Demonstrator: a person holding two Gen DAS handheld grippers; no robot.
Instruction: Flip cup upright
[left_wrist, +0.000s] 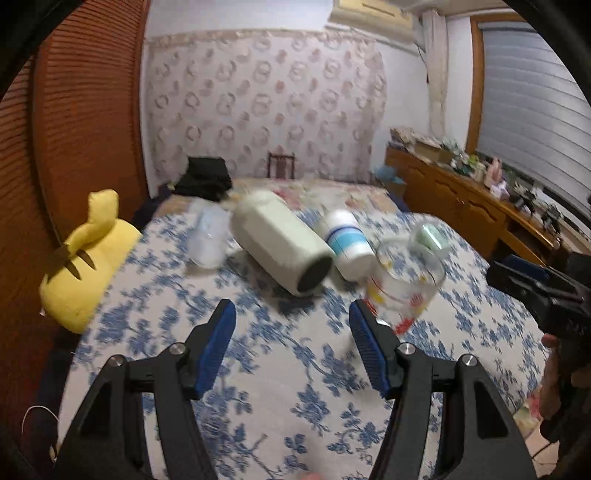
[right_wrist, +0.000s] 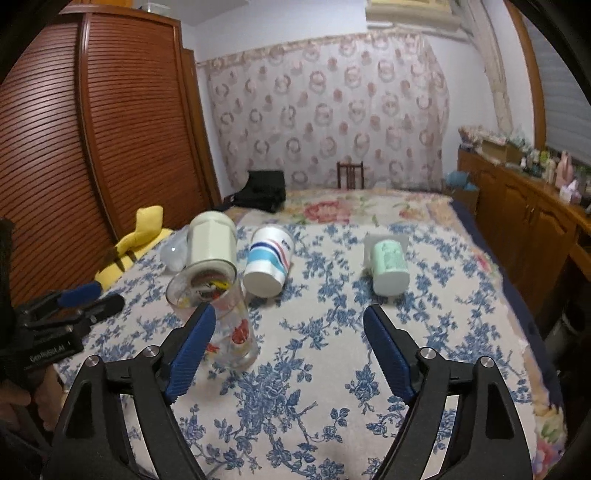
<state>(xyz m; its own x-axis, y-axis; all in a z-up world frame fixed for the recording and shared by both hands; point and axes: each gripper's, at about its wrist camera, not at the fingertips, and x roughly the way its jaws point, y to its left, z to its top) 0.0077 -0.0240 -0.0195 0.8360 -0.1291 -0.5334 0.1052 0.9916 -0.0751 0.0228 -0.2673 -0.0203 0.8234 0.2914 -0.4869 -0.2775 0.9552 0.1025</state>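
On a floral bed (right_wrist: 314, 369), a clear glass (right_wrist: 218, 314) stands upright near-left while cream (right_wrist: 212, 243), striped (right_wrist: 267, 260) and green (right_wrist: 388, 267) cups lie tipped farther off; both grippers, left (left_wrist: 291, 347) and right (right_wrist: 290, 350), hover spread and empty, so next comes picking and pinching a tipped cup.

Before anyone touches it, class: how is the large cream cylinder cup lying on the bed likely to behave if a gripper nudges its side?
The cream cup lies on its side on the bedspread, so it would probably roll, though soft fabric may slow it. Its smooth rounded wall looks slippery for a pinch. It likely bumps the striped cup close beside it.
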